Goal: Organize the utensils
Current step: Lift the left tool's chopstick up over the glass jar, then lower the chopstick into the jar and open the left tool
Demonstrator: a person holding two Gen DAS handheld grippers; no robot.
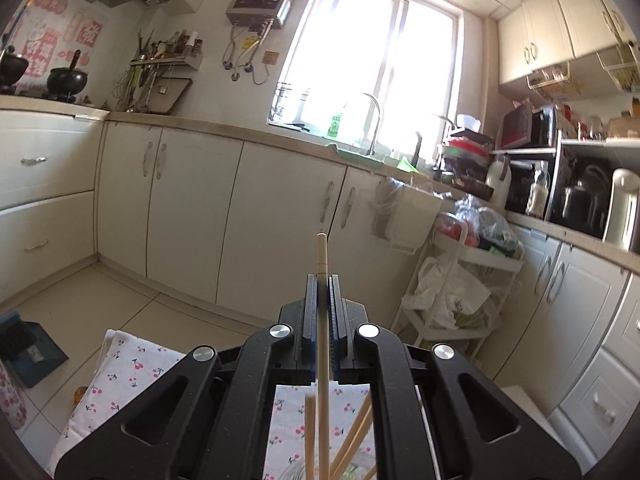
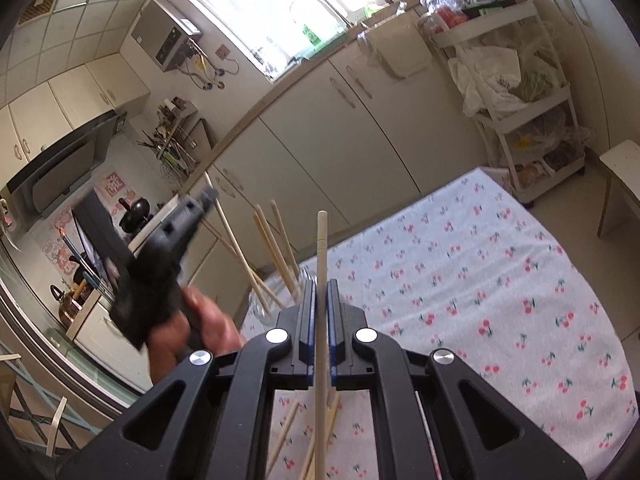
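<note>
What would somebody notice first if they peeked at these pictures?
Probably the two black grippers, each pinching one pale wooden chopstick: the left gripper holds a chopstick pointing up toward the kitchen cabinets, and the right gripper holds another chopstick the same way. Next comes the cherry-print cloth spread under them, with a clear jar of more chopsticks standing on it. The bright window glows above the sink.

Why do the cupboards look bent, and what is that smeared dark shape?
Both wrist views use fisheye lenses, so the cream cupboards curve; the bright window is washed out by glare; in the right wrist view the black left gripper is motion-blurred.
</note>
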